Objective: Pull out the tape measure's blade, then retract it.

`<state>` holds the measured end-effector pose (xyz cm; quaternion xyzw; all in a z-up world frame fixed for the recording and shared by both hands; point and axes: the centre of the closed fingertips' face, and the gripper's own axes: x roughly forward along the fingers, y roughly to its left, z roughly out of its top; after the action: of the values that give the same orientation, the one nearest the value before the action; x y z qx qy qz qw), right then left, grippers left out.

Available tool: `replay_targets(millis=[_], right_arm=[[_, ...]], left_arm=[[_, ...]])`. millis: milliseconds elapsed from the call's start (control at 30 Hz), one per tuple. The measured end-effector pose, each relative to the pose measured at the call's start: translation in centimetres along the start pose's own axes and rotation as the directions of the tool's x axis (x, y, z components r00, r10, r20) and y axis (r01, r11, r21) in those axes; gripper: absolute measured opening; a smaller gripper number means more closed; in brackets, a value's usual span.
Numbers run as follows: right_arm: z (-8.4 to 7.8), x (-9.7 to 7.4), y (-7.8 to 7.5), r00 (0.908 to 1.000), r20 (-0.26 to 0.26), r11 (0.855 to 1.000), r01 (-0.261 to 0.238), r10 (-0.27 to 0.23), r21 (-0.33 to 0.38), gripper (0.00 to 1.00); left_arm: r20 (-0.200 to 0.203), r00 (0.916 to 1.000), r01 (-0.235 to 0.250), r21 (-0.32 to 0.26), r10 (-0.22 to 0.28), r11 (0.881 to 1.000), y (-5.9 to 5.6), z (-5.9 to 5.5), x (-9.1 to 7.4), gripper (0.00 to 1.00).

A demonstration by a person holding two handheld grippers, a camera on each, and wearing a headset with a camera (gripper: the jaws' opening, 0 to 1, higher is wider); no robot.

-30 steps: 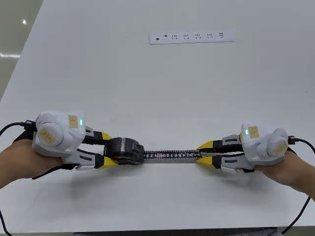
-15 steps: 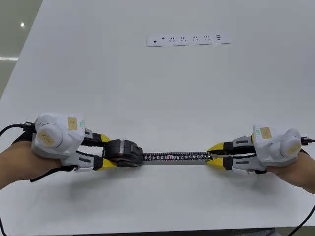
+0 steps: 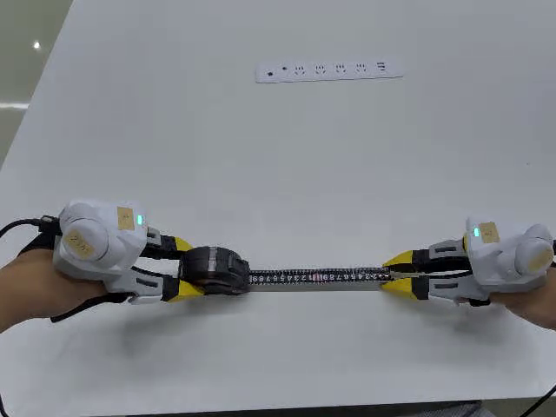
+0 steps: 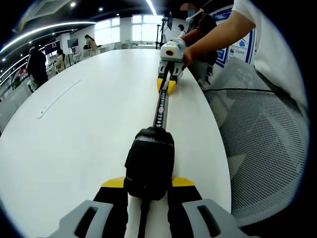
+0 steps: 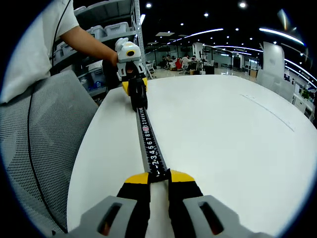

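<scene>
The black tape measure case (image 3: 215, 267) rests on the white table (image 3: 287, 165), held between the yellow-tipped jaws of my left gripper (image 3: 186, 268). Its dark numbered blade (image 3: 317, 277) stretches rightward across the table to my right gripper (image 3: 398, 274), which is shut on the blade's end. In the left gripper view the case (image 4: 150, 161) sits between my left gripper's jaws (image 4: 148, 184) and the blade (image 4: 161, 107) runs away to the other gripper (image 4: 168, 82). The right gripper view has the blade (image 5: 148, 144) pinched by my right gripper (image 5: 158, 177) and leading to the far case (image 5: 138, 99).
A white power strip (image 3: 328, 69) lies flat at the far side of the table. The table's near edge (image 3: 261, 407) runs close below both grippers. A grey mesh chair (image 4: 257, 144) stands beside the table. People are in the background of the room.
My right gripper has moved to the right with the blade's end, and more blade now shows between the grippers. The left gripper and case have barely moved.
</scene>
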<state>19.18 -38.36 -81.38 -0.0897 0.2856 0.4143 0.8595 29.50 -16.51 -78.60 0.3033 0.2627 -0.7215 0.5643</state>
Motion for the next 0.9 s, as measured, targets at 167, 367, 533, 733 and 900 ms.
replay_targets(millis=[167,367,533,733,900], right_arm=[[-0.4,-0.6,0.0,0.9999,-0.006,1.0,0.01,-0.01,0.005,0.11],[-0.5,-1.1,0.0,0.9997,-0.009,1.0,0.02,-0.02,0.01,0.11],[-0.6,-1.4,0.0,0.9995,-0.013,0.999,0.027,-0.027,0.016,0.11],[-1.0,-2.0,0.0,0.9991,-0.023,0.999,0.035,-0.034,0.017,0.11],[-1.4,-2.5,-0.1,0.9988,-0.025,0.999,0.043,-0.042,0.024,0.11]], left_arm=[[-0.001,1.0,0.001,0.0,-0.001,1.0,-0.1,0.0,0.0,0.27],[-0.002,1.0,0.002,0.001,-0.002,1.0,-0.1,0.0,0.0,0.27],[-0.002,1.0,0.002,0.0,-0.002,1.0,0.0,0.0,0.0,0.27],[0.001,1.0,0.001,0.001,-0.001,1.0,0.0,0.0,0.1,0.27],[0.002,1.0,0.001,0.0,-0.001,1.0,0.0,0.0,0.1,0.27]])
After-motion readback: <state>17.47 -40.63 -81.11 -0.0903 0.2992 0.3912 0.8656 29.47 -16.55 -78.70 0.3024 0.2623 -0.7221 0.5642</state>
